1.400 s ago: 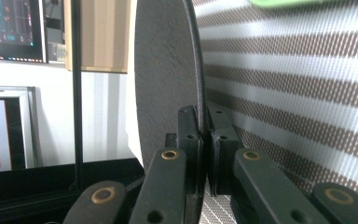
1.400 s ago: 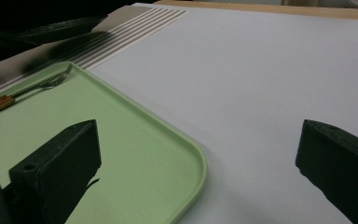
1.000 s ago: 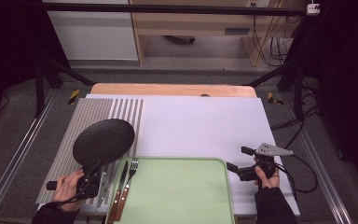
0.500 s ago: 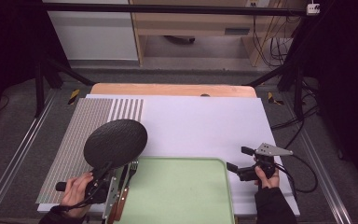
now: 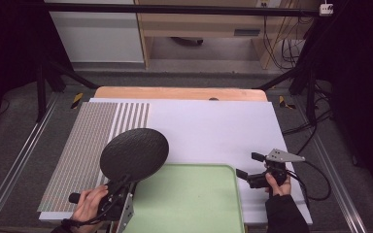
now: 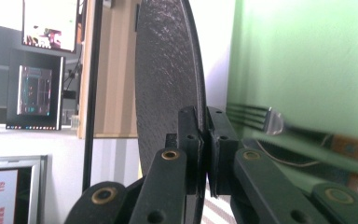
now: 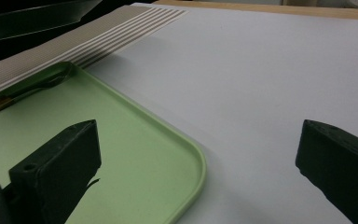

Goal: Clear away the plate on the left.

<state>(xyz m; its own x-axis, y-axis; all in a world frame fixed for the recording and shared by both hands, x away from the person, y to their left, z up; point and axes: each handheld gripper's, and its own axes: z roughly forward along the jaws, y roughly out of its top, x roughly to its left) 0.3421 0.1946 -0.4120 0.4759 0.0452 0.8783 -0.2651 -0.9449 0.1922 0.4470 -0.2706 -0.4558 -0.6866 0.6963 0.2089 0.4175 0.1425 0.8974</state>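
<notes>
My left gripper (image 5: pixel 125 180) is shut on the near rim of a round black plate (image 5: pixel 135 153), which hangs tilted over the left edge of the green tray (image 5: pixel 194 204). In the left gripper view the two jaws (image 6: pixel 206 116) pinch the plate (image 6: pixel 168 79) edge-on, and a fork (image 6: pixel 256 119) with a wooden handle lies on the tray (image 6: pixel 307 51) beyond. My right gripper (image 5: pixel 248 165) rests open at the tray's right rim. Between its fingers (image 7: pixel 199 135) nothing is held, and they straddle the tray's corner (image 7: pixel 186 154).
A striped grey placemat (image 5: pixel 87 141) covers the left of the white table cover (image 5: pixel 213 126). A wooden board (image 5: pixel 175 93) lines the far edge. The right gripper's cable (image 5: pixel 315 182) trails off the table's right side.
The left gripper has carried the plate rightward and slightly up, from over the placemat to over the tray's left edge, hiding the fork in the high view. The right gripper has stayed still.
</notes>
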